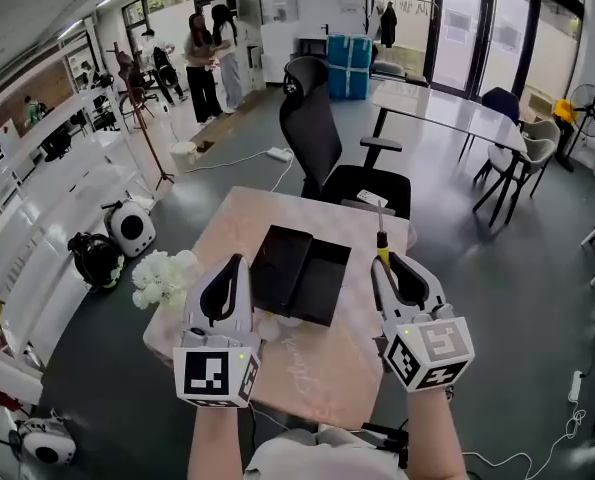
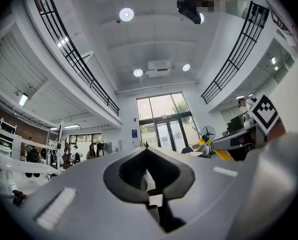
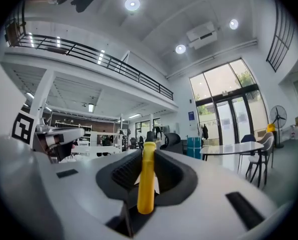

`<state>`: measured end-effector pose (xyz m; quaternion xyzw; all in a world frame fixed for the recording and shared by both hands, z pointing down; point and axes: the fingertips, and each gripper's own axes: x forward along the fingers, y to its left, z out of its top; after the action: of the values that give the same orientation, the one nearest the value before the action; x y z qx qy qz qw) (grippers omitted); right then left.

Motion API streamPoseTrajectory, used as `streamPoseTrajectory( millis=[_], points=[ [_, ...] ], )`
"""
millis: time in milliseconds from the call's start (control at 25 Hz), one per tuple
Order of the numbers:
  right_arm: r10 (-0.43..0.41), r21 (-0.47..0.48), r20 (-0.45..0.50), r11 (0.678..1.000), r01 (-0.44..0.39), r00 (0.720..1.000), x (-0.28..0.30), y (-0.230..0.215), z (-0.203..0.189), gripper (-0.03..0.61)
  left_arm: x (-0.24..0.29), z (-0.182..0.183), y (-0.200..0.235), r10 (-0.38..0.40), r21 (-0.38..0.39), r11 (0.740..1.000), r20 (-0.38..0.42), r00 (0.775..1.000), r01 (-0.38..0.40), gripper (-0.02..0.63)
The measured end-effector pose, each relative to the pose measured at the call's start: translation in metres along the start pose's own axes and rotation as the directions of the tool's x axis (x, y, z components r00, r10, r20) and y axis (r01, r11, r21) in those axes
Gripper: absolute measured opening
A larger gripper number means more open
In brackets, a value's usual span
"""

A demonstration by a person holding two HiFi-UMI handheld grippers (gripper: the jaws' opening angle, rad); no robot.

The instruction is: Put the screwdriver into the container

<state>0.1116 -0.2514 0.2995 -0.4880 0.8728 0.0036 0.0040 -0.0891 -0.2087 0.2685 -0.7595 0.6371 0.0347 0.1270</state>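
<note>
My right gripper (image 1: pixel 382 261) is shut on the screwdriver (image 1: pixel 382 252), which points away from me, its yellow handle between the jaws and a dark end past them. In the right gripper view the yellow handle (image 3: pixel 147 179) stands upright between the pads of that gripper (image 3: pixel 147 151). The black container (image 1: pixel 317 288) lies open on the pinkish table (image 1: pixel 327 373), between the two grippers and a little ahead of them. My left gripper (image 1: pixel 239 261) is held level with the right one, shut and empty (image 2: pixel 146 148). Both point up and forward, above the table.
A black office chair (image 1: pixel 322 138) stands at the table's far side. White flowers (image 1: pixel 162 276) sit at the table's left edge, and a small white object (image 1: pixel 372 199) lies at its far edge. A long white table (image 1: pixel 447 113) with chairs is at the back right. People stand far back left.
</note>
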Motion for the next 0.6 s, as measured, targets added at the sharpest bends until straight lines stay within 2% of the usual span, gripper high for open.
streamPoseTrajectory(
  millis=[240,400,520,600],
  points=[
    [-0.008,0.048,-0.079,0.999,0.012,0.997,0.048,-0.007,-0.041,0.074,0.035,-0.033,0.024,-0.009,-0.017,1.000,-0.034,0.999,0.008,0.008],
    [-0.028,0.091,-0.158,0.995,0.043,0.987,0.075,-0.009,-0.072,0.074,0.059,-0.053,0.029,-0.068,-0.031,0.997,-0.060,0.996,0.066,0.008],
    [-0.044,0.141,-0.251,0.987,0.082,0.967,0.096,-0.008,-0.106,0.074,0.071,-0.066,0.035,-0.109,-0.052,0.993,-0.080,0.991,0.105,0.008],
    [-0.050,0.164,-0.330,0.980,0.110,0.942,0.110,-0.006,-0.134,0.074,0.076,-0.074,0.042,-0.121,-0.071,0.991,-0.092,0.988,0.114,0.008]
  ],
)
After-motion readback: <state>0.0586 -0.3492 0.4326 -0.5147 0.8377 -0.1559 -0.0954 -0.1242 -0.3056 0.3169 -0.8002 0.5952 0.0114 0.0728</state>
